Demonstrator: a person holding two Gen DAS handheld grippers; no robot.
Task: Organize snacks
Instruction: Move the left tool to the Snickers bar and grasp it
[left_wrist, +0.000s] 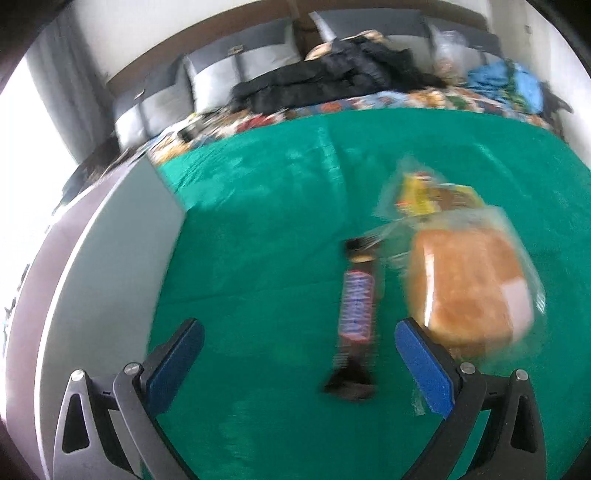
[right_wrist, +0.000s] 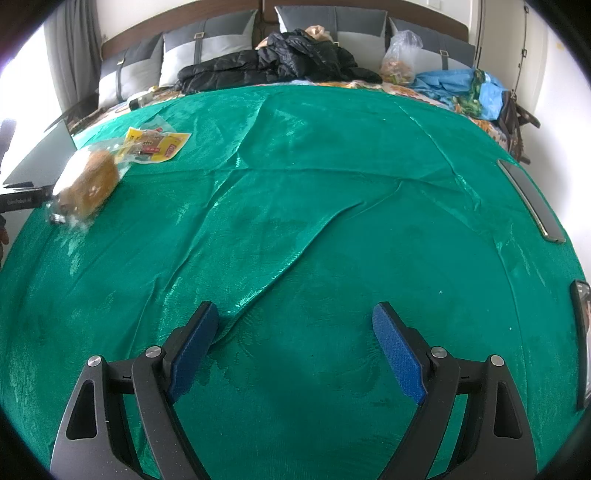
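— Blue-padded fingers (left_wrist: 424, 365) of the left claw (left_wrist: 299, 350) sit closest to the lens, spread wide with nothing between the pads. What lies ahead of them?

— Chocolate bar (left_wrist: 356, 306), dark wrapper, lying lengthwise on the green cloth (left_wrist: 258, 229) in the gap between the two fingers, touching neither as far as the blur lets me judge. Just beside the right-hand finger is a bread loaf (left_wrist: 469, 288) in a clear bag; the finger overlaps it in the view, so contact I cannot tell. Behind the loaf lies a yellow snack packet (left_wrist: 424, 195).

— And the right claw (right_wrist: 291, 347)?

— Also spread wide, holding nothing, low over a bare, wrinkled stretch of the same cloth. From there the loaf and packet are far off at the left edge of the bed, well apart from it.

— Anything else around?

— Black jacket (right_wrist: 280, 62) against the grey pillows (right_wrist: 207, 44), a clear plastic bag (right_wrist: 400, 55), a blue bag (right_wrist: 461, 85), and a phone (right_wrist: 532, 199) at the right edge.
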